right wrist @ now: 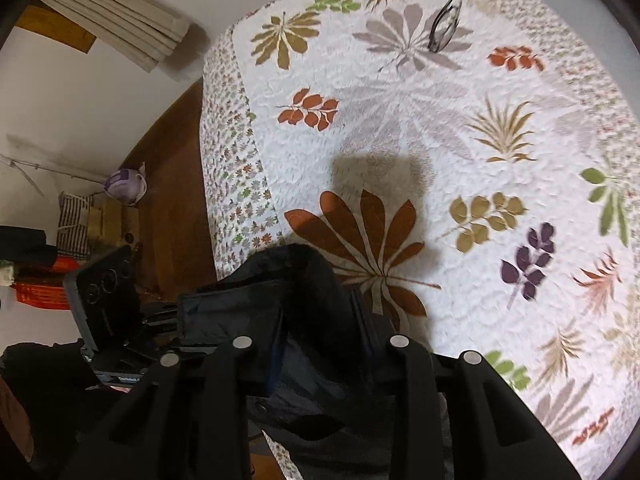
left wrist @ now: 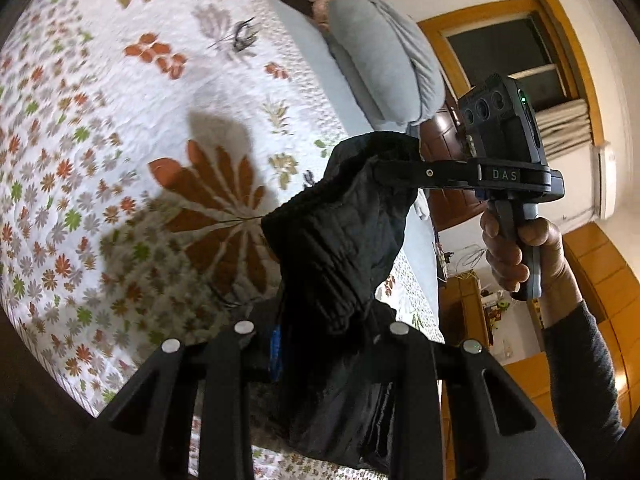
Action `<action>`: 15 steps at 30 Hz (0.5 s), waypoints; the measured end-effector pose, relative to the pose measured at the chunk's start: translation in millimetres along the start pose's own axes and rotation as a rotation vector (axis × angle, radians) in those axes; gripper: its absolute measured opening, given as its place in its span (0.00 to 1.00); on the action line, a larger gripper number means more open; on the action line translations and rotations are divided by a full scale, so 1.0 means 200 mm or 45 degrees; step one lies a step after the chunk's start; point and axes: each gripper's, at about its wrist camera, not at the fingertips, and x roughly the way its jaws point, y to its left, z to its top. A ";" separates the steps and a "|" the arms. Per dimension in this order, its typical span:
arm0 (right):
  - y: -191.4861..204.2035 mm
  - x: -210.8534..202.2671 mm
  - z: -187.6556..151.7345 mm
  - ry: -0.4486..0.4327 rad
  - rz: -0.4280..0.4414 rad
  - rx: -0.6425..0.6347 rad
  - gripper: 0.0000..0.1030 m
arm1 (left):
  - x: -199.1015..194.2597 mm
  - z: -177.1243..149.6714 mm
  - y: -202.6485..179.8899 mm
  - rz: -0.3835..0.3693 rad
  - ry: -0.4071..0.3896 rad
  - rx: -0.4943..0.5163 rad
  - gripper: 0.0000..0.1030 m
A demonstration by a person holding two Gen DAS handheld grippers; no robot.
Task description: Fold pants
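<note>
The black pants [left wrist: 336, 256] hang in the air above the bed, held by both grippers. My left gripper [left wrist: 320, 344] is shut on the bunched dark fabric, which fills the space between its fingers. In the left wrist view my right gripper [left wrist: 384, 170] reaches in from the right and is shut on the pants' upper edge. In the right wrist view my right gripper [right wrist: 320, 344] is shut on the pants [right wrist: 288, 292], and the left gripper's body [right wrist: 108, 300] shows at the left.
A floral quilt [left wrist: 132, 140] covers the bed [right wrist: 460, 160] below. Glasses [right wrist: 442, 26] lie on it far off. A grey pillow [left wrist: 384, 52] sits at the bed's head. A wooden floor [right wrist: 172, 184] and cluttered shelves lie beside the bed.
</note>
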 end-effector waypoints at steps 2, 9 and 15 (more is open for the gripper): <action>0.02 -0.05 -0.04 -0.016 -0.019 0.003 0.28 | -0.01 -0.01 -0.05 -0.004 -0.003 0.023 0.26; 0.06 -0.19 -0.15 -0.065 -0.064 0.011 0.26 | -0.04 -0.06 -0.18 -0.019 -0.010 0.091 0.26; 0.09 -0.28 -0.24 -0.096 -0.093 0.013 0.25 | -0.05 -0.07 -0.26 -0.034 -0.003 0.129 0.25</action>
